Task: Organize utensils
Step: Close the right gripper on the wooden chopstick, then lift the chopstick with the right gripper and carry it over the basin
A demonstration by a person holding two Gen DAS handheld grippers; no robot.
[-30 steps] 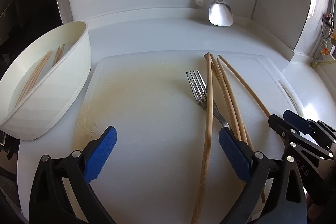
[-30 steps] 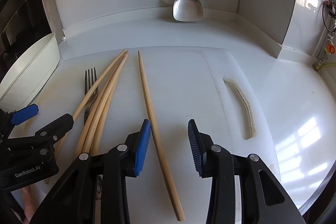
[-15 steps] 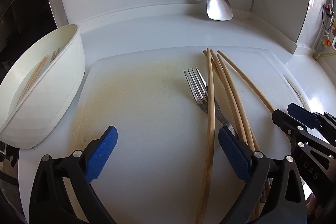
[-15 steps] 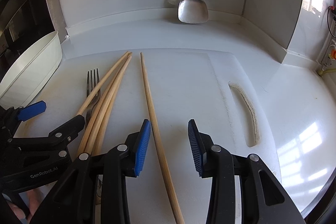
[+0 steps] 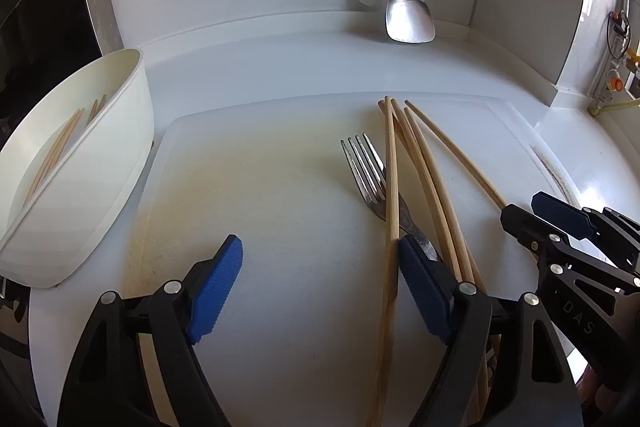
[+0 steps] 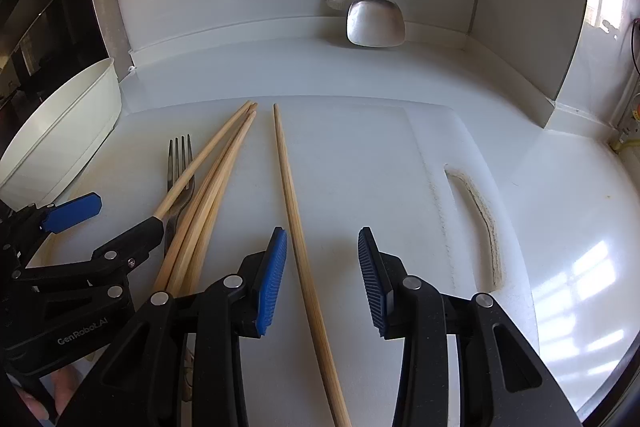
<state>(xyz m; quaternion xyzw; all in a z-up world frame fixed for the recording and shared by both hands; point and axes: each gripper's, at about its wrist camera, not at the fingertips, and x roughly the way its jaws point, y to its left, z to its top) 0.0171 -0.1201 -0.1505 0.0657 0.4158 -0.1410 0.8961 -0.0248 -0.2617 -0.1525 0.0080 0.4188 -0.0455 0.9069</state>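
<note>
On the white plastic cutting board (image 5: pixel 280 211) I find the remaining work: a bundle of tan bamboo chopsticks (image 5: pixel 424 171), a steel four-tined fork (image 5: pixel 366 167) lying partly under that bundle, and one separate bamboo chopstick (image 6: pixel 296 223) on the bundle's far side from the fork. The white oval plastic tub (image 5: pixel 120 131) stands touching the board's edge on the side away from the board's slotted handle (image 6: pixel 480 211); a few chopsticks already lie inside it.

My left tongs (image 5: pixel 316 283) are spread wide. Over the last second they have crept toward the bundle: the leftmost chopstick of the bundle (image 5: pixel 392 187), which lay clear of the blue pad a second ago, now runs just beside that pad's inner face and between the two pads. I judge this to be the lining-up for a pinch, not yet a grip.

My right tongs (image 6: pixel 322 273) are also spread, holding nothing, and straddle the separate chopstick as they did a second ago. Nothing on the board has shifted in that time.

Assessment: sorting is partly done. Risk on the left side: the chopstick crosses the fork's neck, so closing there may catch or drag the fork.

A steel spatula (image 6: pixel 376 19) hangs at the wall behind the bench (image 6: pixel 560 187), well apart from the board, not involved.
</note>
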